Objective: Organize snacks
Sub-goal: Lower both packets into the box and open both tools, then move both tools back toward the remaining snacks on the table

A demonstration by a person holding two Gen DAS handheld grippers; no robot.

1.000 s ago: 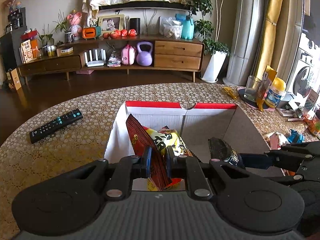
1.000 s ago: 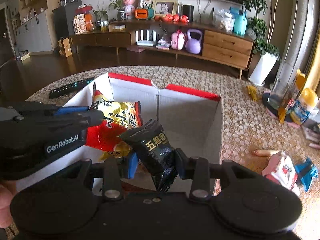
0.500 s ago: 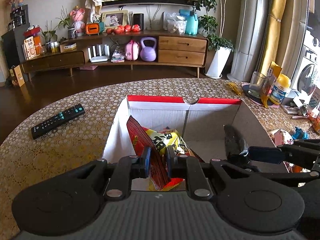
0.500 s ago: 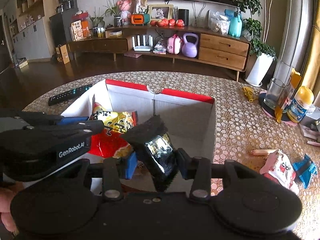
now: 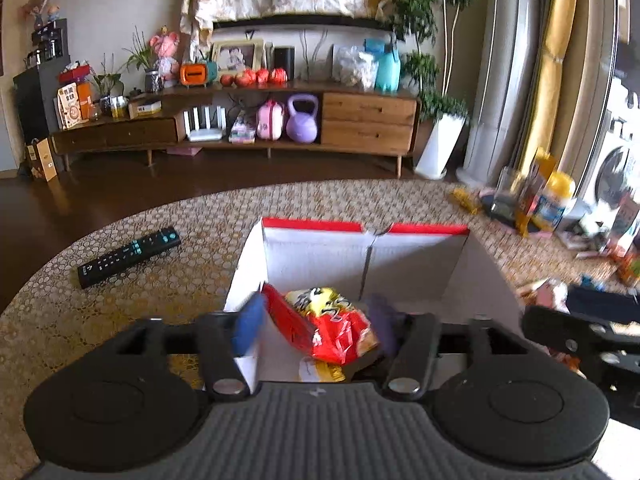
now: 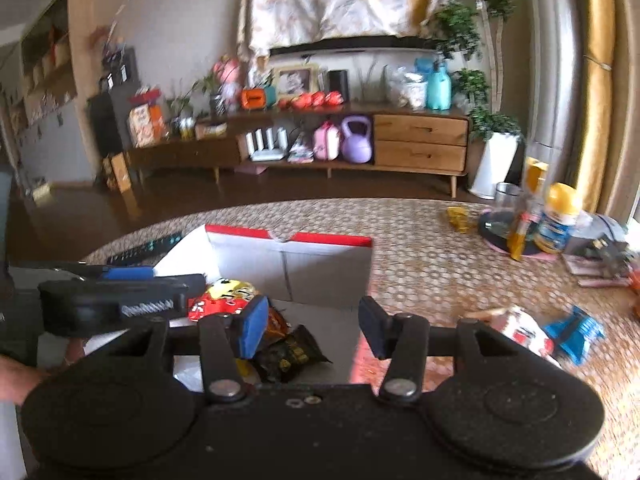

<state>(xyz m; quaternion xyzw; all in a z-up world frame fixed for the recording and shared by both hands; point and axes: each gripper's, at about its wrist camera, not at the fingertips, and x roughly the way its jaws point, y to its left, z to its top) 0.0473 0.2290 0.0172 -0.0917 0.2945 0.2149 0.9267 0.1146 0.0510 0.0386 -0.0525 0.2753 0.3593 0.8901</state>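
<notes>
Both drops done — left gripper (image 5: 316, 326) and right gripper (image 6: 314, 326) spread wide and empty, red-yellow packet (image 5: 332, 328) and black packet (image 6: 290, 354) lying near-left in the box (image 6: 328, 276) — lift straight clear, then fetch the loose snacks (image 6: 528, 330) on the right

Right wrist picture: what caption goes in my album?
Open right gripper above the box, black snack packet lying inside.

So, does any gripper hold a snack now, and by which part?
No. Left gripper and right gripper are open; the packets lie in the box.
</notes>
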